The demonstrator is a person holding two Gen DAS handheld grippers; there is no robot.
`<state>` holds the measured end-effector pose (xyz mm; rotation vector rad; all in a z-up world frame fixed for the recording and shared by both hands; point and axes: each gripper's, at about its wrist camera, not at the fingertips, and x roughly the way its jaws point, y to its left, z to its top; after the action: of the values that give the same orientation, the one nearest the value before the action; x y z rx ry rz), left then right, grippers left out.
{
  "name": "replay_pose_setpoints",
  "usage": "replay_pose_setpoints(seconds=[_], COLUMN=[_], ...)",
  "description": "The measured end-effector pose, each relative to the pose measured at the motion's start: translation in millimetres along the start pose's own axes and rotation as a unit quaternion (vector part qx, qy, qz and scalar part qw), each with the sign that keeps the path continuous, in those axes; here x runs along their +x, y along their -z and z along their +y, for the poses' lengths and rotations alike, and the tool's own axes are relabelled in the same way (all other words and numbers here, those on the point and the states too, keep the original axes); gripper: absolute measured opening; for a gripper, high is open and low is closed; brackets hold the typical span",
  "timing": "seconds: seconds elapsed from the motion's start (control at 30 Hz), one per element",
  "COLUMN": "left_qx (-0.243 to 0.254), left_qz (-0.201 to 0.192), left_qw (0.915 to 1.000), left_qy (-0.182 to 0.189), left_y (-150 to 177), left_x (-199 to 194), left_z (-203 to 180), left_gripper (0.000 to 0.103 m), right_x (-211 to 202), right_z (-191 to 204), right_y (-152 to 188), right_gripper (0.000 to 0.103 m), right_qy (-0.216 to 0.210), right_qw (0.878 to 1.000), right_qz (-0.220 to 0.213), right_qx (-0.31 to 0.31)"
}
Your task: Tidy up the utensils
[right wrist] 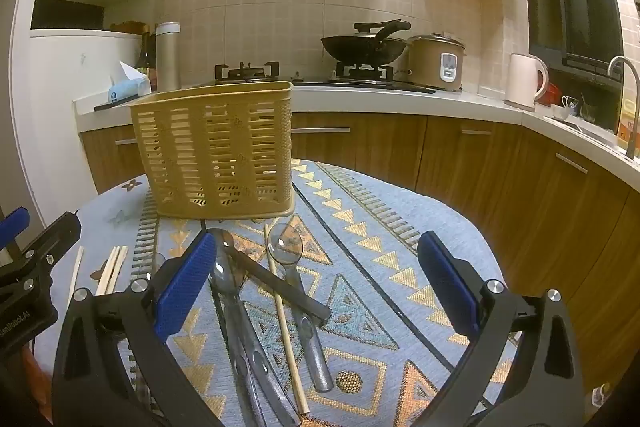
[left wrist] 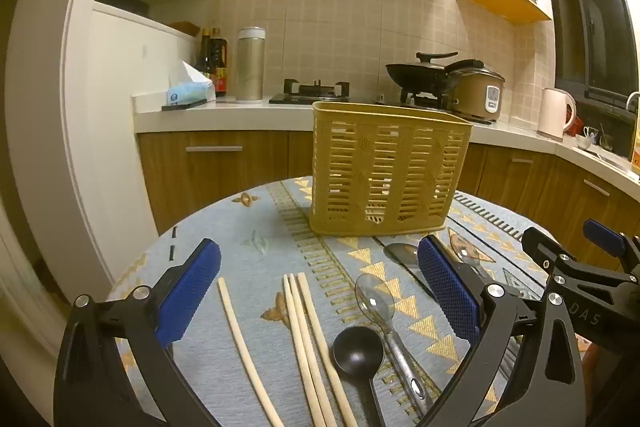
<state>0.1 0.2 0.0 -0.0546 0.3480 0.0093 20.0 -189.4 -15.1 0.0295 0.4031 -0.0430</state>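
A yellow slotted utensil basket stands at the far side of the patterned table; it also shows in the right wrist view. My left gripper is open above wooden chopsticks, a black ladle and a clear spoon. My right gripper is open above metal spoons, a clear spoon, a single chopstick and a dark flat utensil. Neither holds anything.
The round table has a blue patterned cloth. Behind it runs a kitchen counter with a gas hob, a wok, a rice cooker, a kettle and a sink tap at the right.
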Motion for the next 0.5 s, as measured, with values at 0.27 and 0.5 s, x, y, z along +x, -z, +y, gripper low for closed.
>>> replay_pose_setpoints(seconds=[0.27,0.5], left_qx=[0.001,0.0], left_qz=[0.002,0.0], left_qw=[1.0,1.0], left_qy=[0.0,0.0], left_y=[-0.5,1.6], left_x=[3.4,0.1], left_z=[1.3,7.2], left_gripper=[0.095,0.095], right_x=[1.9,1.8], right_z=[0.6,2.5], right_y=[0.4,1.3], right_gripper=[0.096,0.096], right_qy=[-0.001,0.0], right_qw=[1.0,1.0], right_qz=[0.003,0.002], right_qx=[-0.002,-0.006])
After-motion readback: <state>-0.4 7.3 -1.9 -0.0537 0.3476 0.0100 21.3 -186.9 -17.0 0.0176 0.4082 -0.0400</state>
